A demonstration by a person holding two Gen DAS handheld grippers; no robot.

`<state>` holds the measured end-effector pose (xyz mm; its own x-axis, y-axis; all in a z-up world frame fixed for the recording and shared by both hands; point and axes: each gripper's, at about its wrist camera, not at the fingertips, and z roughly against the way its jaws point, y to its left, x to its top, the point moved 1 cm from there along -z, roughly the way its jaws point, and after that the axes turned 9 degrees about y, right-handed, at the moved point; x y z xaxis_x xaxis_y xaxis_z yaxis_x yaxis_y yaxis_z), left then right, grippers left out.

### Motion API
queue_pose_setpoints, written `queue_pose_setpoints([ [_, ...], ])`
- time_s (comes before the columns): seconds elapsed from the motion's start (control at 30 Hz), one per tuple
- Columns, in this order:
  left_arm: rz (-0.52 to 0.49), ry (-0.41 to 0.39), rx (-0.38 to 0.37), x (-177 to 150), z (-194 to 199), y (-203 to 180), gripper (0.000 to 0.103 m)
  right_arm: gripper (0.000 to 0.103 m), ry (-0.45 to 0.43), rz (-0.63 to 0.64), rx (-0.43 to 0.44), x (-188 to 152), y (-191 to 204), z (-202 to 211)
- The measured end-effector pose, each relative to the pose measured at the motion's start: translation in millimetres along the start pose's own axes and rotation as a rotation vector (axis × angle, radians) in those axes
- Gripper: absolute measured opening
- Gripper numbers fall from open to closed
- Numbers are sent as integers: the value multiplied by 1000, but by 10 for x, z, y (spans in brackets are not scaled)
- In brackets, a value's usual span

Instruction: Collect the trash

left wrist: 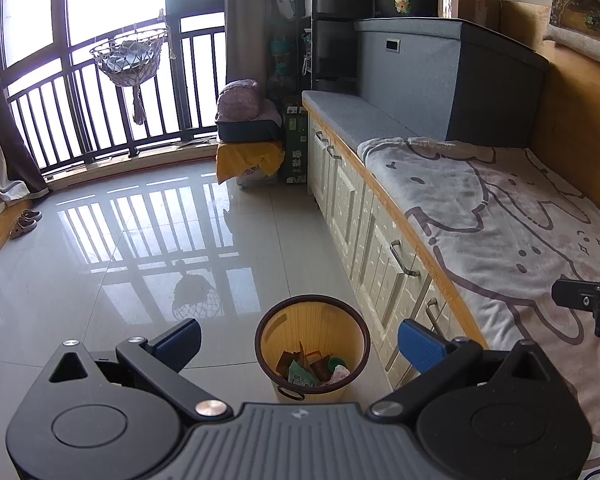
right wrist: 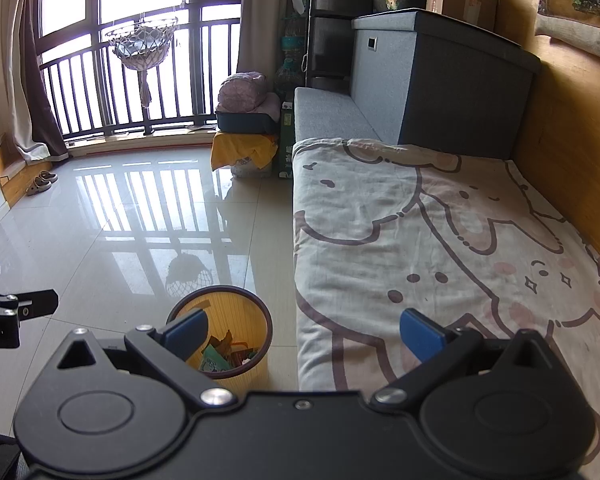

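A yellow waste bin (left wrist: 342, 322) with a dark rim stands on the tiled floor beside the bench; crumpled wrappers (left wrist: 314, 370) lie in its bottom. It also shows in the right wrist view (right wrist: 256, 316), with wrappers (right wrist: 220, 356) inside. My left gripper (left wrist: 300, 340) is open and empty, held above the bin. My right gripper (right wrist: 304, 332) is open and empty, over the edge of the cartoon blanket (right wrist: 440, 240), with the bin under its left finger. The right gripper's tip shows at the left wrist view's right edge (left wrist: 588, 304).
A cabinet bench (left wrist: 360, 232) with drawer handles runs along the right, with a grey storage box (left wrist: 440, 80) at its far end. A yellow-draped stool (left wrist: 248, 160), a hanging net basket (left wrist: 130, 56), a railing and slippers (left wrist: 26, 222) lie beyond the glossy floor.
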<state>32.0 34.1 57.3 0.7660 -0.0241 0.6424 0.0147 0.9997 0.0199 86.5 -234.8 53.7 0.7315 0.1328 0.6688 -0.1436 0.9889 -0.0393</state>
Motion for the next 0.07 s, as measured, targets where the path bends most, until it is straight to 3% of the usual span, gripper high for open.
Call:
queue_pose_setpoints([
  [0.07,0,0,1,0,-2,-6,103,103,-1,-2,-1,-11,-8,-2],
])
